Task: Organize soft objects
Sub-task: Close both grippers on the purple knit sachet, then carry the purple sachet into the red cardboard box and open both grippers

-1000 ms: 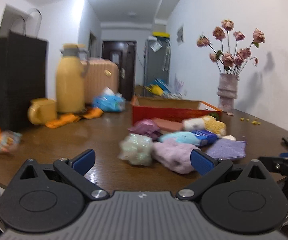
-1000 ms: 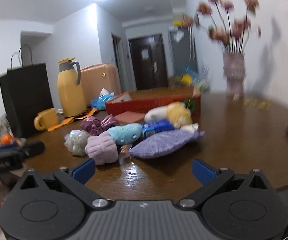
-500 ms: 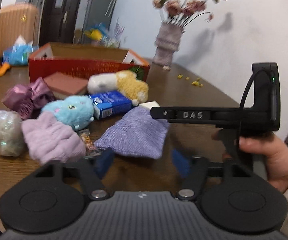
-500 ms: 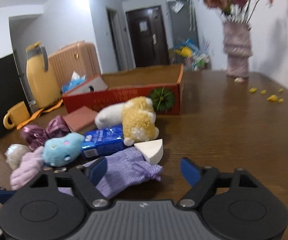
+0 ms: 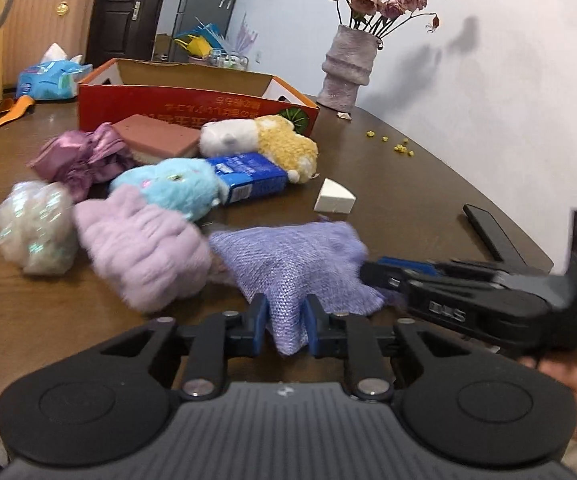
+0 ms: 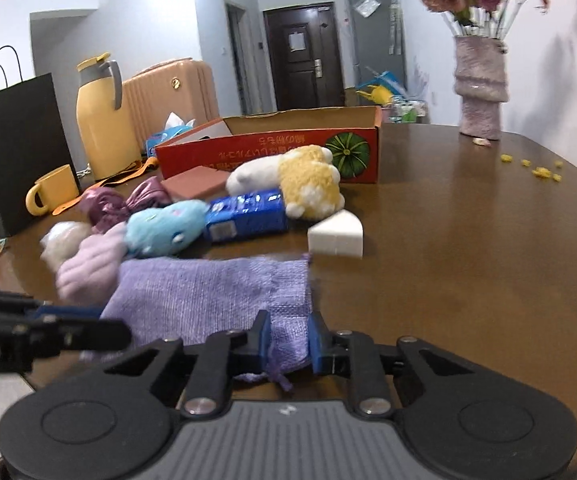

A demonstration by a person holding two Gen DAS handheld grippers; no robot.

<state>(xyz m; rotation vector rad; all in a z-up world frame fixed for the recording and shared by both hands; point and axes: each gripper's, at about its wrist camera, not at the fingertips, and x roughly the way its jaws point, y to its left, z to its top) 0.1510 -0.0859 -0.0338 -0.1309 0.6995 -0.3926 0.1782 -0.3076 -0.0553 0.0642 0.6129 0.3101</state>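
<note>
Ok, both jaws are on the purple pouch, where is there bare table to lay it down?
Bare wood lies right of the white sponge wedge, running toward the vase and the yellow crumbs. Left of the purple pouch it is crowded: lilac scrunchie, blue plush, tissue pack. The red box looks open.

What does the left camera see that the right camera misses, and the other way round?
Only the left view shows a dark phone lying on the table, and the right gripper reaching in from the side.

Only the right view shows a black paper bag, a yellow mug and the left gripper coming in.

Both show the purple pouch with each camera's own jaws closed on it, the red box, the blue plush and the vase.
</note>
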